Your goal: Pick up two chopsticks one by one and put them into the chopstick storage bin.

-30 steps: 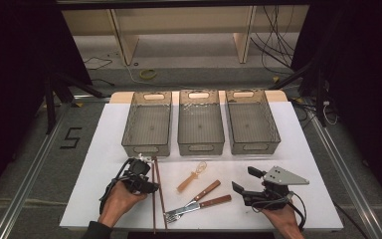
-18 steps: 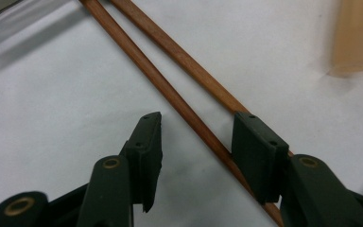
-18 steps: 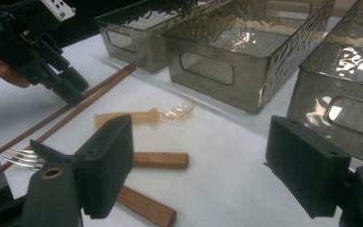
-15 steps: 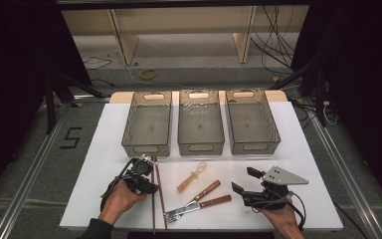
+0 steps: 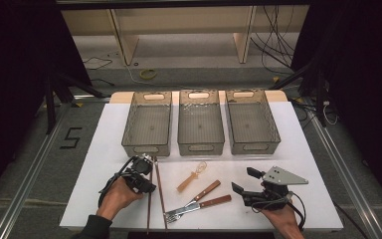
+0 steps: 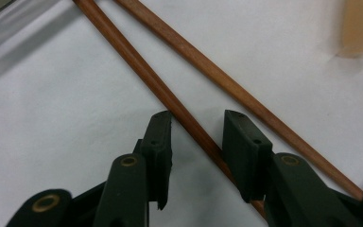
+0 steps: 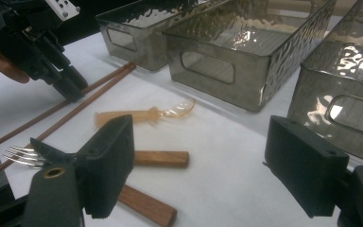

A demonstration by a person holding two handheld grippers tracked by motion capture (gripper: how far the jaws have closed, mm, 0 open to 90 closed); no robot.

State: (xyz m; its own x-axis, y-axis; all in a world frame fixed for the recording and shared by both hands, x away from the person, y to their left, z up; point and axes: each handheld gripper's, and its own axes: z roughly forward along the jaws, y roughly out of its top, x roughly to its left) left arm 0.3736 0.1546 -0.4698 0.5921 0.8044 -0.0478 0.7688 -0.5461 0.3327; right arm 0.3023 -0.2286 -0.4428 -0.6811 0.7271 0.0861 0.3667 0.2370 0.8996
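The fingers (image 6: 160,142) of the left gripper (image 6: 196,142) are being narrowed around one chopstick (image 6: 137,61); the other chopstick (image 6: 227,85), just right, risks being bumped away.

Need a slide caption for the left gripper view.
Left gripper jaws, just closing, straddle one of two wooden chopsticks on the white table.

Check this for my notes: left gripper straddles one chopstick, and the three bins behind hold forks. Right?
Not quite. In the high view the three bins are empty; the forks lie on the table. The left gripper does straddle one chopstick.
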